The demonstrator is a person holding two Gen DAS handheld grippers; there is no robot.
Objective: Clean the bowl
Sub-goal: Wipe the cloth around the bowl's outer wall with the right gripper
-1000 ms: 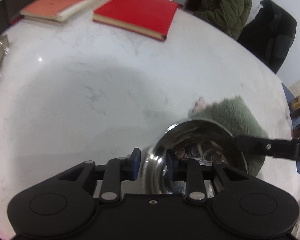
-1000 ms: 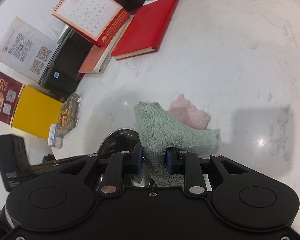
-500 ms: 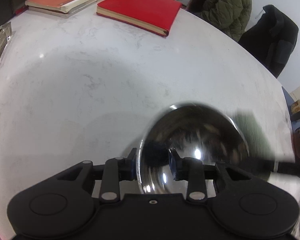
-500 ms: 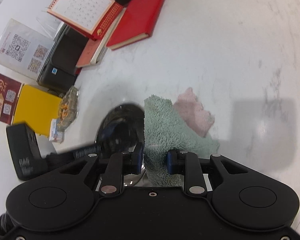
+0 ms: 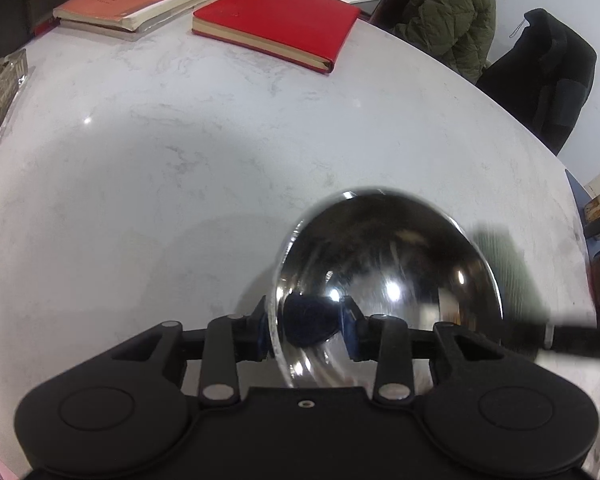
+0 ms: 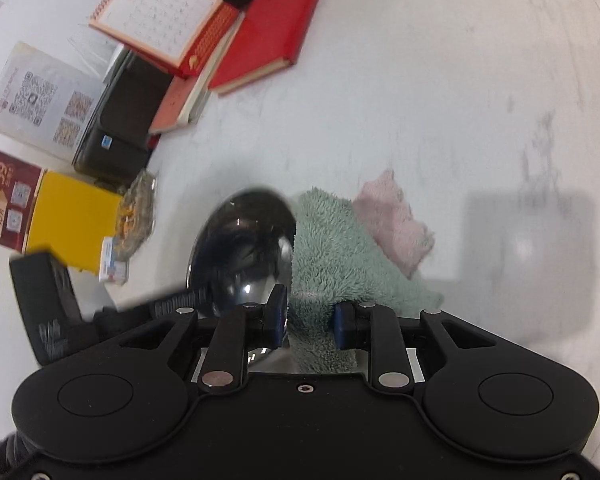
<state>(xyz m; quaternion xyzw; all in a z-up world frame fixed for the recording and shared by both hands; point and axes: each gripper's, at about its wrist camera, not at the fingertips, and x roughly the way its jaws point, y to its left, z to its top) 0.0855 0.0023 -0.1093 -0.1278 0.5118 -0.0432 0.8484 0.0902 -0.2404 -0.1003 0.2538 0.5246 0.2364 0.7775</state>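
My left gripper is shut on the rim of a shiny steel bowl, one finger outside and one inside, and holds it tilted with its opening toward the camera. My right gripper is shut on a green fluffy cloth with a pink underside. In the right wrist view the bowl stands on edge just left of the cloth, and the cloth touches its rim. In the left wrist view the cloth is a green blur behind the bowl's right edge.
A white marble table carries a red notebook, a stack of books and a desk calendar at its far side. A yellow box and a snack bag lie at the left. A seated person is beyond the table.
The bowl has tipped up from lying flat to facing the left camera. The cloth has come out from over the bowl and now sits at its right rim, still moving.
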